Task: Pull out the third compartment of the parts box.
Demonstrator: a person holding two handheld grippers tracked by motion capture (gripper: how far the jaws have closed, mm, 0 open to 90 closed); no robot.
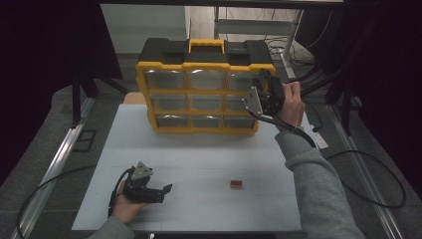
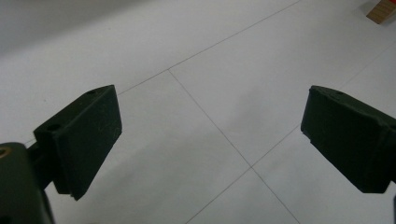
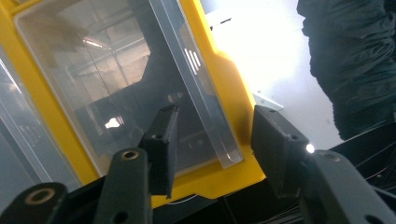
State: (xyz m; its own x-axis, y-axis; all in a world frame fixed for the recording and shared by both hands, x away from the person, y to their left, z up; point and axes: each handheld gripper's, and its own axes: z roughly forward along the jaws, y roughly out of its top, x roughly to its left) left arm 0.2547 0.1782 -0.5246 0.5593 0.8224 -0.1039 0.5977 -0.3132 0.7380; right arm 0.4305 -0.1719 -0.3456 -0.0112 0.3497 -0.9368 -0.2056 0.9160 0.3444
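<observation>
A yellow and black organizer [image 1: 199, 52] with clear drawers stands upright at the back of the white table [image 1: 209, 154]. My right gripper [image 1: 261, 79] is held up at its top right drawer [image 1: 240, 79]. In the right gripper view the drawer's clear front lip [image 3: 205, 93] sits between the jaws of that gripper [image 3: 215, 112]; the pads stand a little apart from it, so it is open. My left gripper [image 1: 164, 193] rests low at the table's front left, open wide over bare table [image 2: 211, 93]. A small red block [image 1: 236, 184] lies on the table to its right, its corner [image 2: 384, 10] at the top right.
Black cables [image 1: 368, 194] trail off the table's right side, and another loops off the left. Metal rails [image 1: 54, 159] run along both sides of the table. The organizer's other drawers [image 1: 206, 102] are pushed in.
</observation>
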